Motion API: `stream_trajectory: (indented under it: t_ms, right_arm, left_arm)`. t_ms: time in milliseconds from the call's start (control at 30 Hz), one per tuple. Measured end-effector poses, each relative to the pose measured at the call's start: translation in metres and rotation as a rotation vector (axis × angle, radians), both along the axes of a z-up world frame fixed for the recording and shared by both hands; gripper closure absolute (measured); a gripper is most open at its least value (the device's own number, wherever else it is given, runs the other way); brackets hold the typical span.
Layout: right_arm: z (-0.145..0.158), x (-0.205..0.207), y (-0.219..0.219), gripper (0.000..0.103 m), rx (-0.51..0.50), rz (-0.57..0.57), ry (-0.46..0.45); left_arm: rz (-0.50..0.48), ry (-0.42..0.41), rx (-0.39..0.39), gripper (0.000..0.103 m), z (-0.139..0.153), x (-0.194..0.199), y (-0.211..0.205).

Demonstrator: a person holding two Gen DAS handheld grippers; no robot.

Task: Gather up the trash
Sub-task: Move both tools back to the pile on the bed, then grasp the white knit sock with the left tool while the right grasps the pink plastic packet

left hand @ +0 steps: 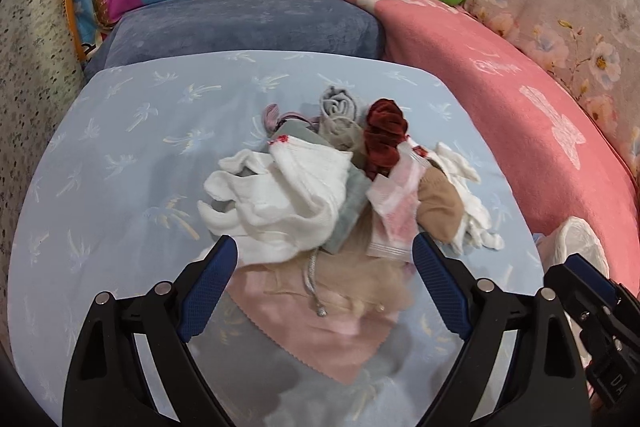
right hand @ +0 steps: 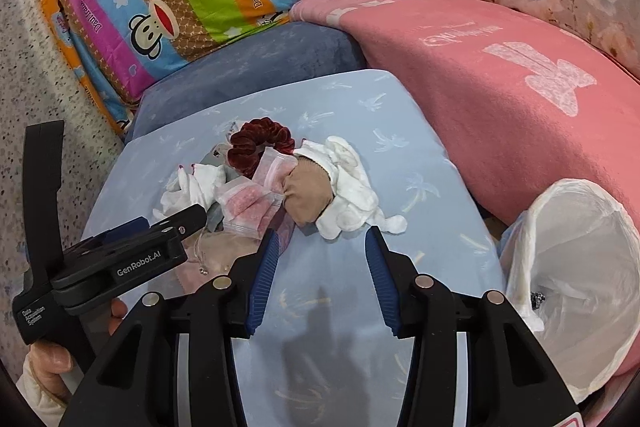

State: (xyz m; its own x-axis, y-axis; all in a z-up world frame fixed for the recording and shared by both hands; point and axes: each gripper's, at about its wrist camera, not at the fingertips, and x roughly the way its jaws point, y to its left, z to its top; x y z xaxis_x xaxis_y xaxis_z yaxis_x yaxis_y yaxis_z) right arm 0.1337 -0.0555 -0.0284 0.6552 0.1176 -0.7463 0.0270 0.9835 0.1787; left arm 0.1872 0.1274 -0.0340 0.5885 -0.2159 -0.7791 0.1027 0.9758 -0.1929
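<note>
Reaching into the heap (left hand: 320,183) from here invites a muddled pick: white cloths (left hand: 280,195), a dark red scrunchie (left hand: 384,139), a pink-filled clear pouch (right hand: 248,207) and a tan sock (right hand: 312,195) lie tangled and touching on the pale blue bed sheet (left hand: 120,147), so jaws closing on one would likely drag its neighbours along (a drawstring trails loose at the near side, too). Both tools are empty: the left hand-held gripper (left hand: 324,255) stands spread wide at the heap's near edge, the right hand-held gripper (right hand: 322,247) part-spread over bare sheet just short of the white cloth. They sit near each other, so a clash is possible. Open room lies on the sheet's left; rightward, the sheet's edge drops beside the white-lined bin (right hand: 568,267), with a pink blanket (right hand: 480,87) crowding behind.
</note>
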Motion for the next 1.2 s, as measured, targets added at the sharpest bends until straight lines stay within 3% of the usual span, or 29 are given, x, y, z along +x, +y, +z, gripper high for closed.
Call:
stream_trajectory:
  t_ms: [267, 633, 733, 900, 967, 1133, 1200]
  right_arm:
    - [-0.023, 0.029, 0.029, 0.058, 0.008, 0.042, 0.042]
    - [-0.049, 0.057, 0.049, 0.058, 0.051, 0.068, 0.09]
    - [-0.054, 0.064, 0.054, 0.058, 0.074, 0.078, 0.101]
    - [-0.063, 0.073, 0.061, 0.058, 0.075, 0.083, 0.121]
    - [-0.067, 0.074, 0.063, 0.065, 0.073, 0.092, 0.131]
    - [-0.066, 0.07, 0.061, 0.096, 0.086, 0.088, 0.133]
    - [-0.06, 0.066, 0.058, 0.098, 0.093, 0.086, 0.12]
  left_arm:
    - [-0.013, 0.049, -0.041, 0.039, -0.016, 0.018, 0.013]
    - [-0.063, 0.064, -0.108, 0.08, -0.02, 0.022, 0.021]
    - [-0.072, 0.058, -0.119, 0.087, -0.018, 0.019, 0.024]
    - [-0.072, 0.041, -0.126, 0.089, -0.011, 0.018, 0.028]
    - [-0.072, 0.035, -0.12, 0.089, -0.009, 0.017, 0.027]
    - [-0.069, 0.018, -0.115, 0.09, -0.001, 0.012, 0.026]
    - [-0.065, 0.012, -0.118, 0.09, 0.003, 0.01, 0.025]
